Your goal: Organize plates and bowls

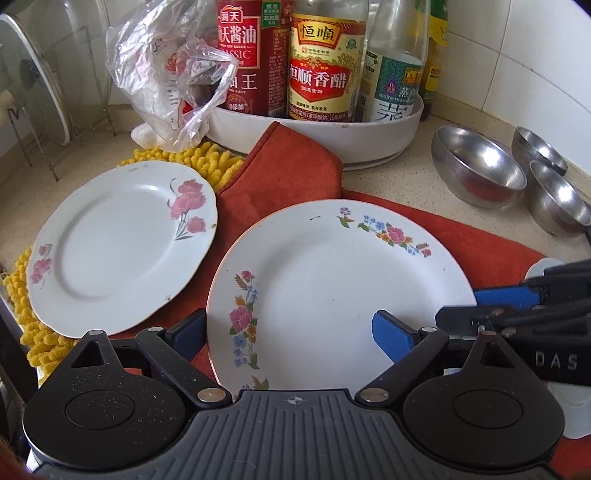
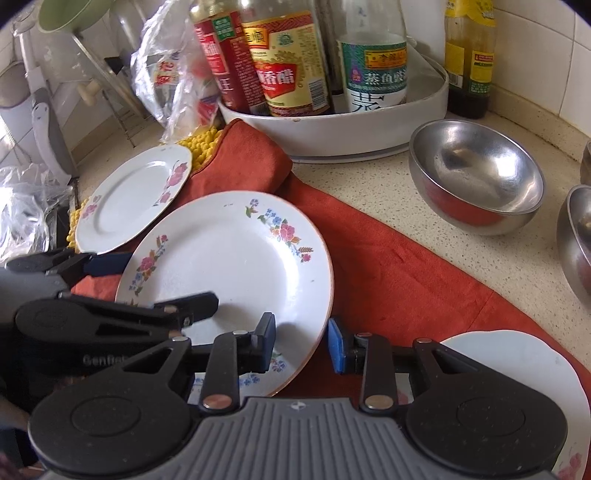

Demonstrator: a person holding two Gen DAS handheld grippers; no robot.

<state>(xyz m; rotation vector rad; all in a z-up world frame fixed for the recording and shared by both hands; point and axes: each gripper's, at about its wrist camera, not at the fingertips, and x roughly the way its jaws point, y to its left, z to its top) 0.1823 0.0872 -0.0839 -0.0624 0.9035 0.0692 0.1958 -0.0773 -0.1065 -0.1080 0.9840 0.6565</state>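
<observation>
Here, flowered plate [image 1: 332, 280] on red cloth [image 2: 388, 266] on the desk, left gripper [image 1: 291, 332] released, straddling its 6 o'clock rim, right gripper [image 2: 301, 343] released around its 4 o'clock edge, steel bowls [image 1: 480, 170] at 2 o'clock.

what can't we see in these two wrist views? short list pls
- Third plate: right wrist view, cut off by the frame edge and the right gripper body.
- Near rim of the middle plate: left wrist view, hidden under the left gripper.
- Two small steel bowls: right wrist view, cut by the right edge.
- Bottle tops: both views, cut by the top edge.
</observation>
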